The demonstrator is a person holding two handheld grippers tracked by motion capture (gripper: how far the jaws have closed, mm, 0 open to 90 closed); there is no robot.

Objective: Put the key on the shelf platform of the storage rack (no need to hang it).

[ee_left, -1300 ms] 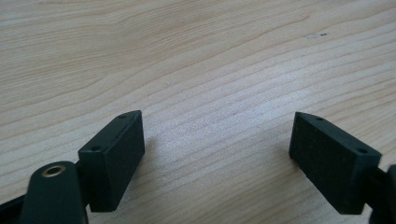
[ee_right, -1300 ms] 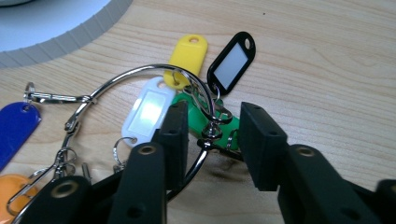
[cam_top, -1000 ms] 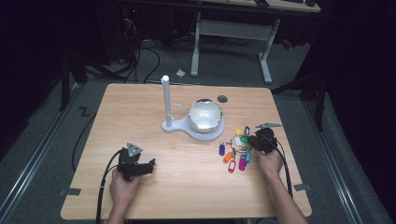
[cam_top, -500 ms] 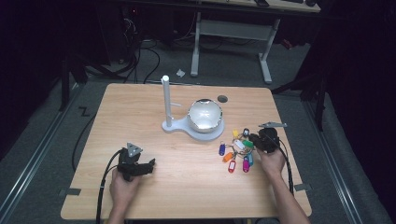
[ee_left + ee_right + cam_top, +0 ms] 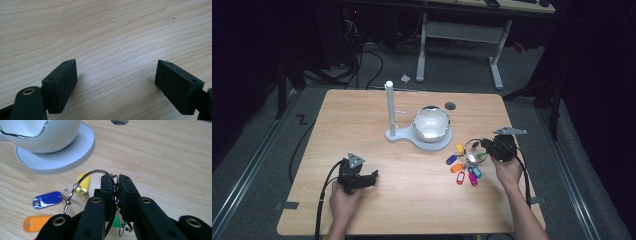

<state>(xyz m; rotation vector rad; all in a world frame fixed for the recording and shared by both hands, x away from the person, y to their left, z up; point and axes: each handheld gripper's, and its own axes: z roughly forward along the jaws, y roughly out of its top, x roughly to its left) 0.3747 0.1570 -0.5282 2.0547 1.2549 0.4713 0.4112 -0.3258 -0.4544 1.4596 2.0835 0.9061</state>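
While left gripper rests low, right gripper jaws pinch key ring.

1. High view: fixed above the person's side, facing forward and down; whole table in frame, far off.
2. Left gripper view: rides the left gripper, very near bare tabletop.
3. Right gripper view: rides the right gripper, close, facing the white dome stand at upper left.
4. Shared with high view: key tag bunch, stand.
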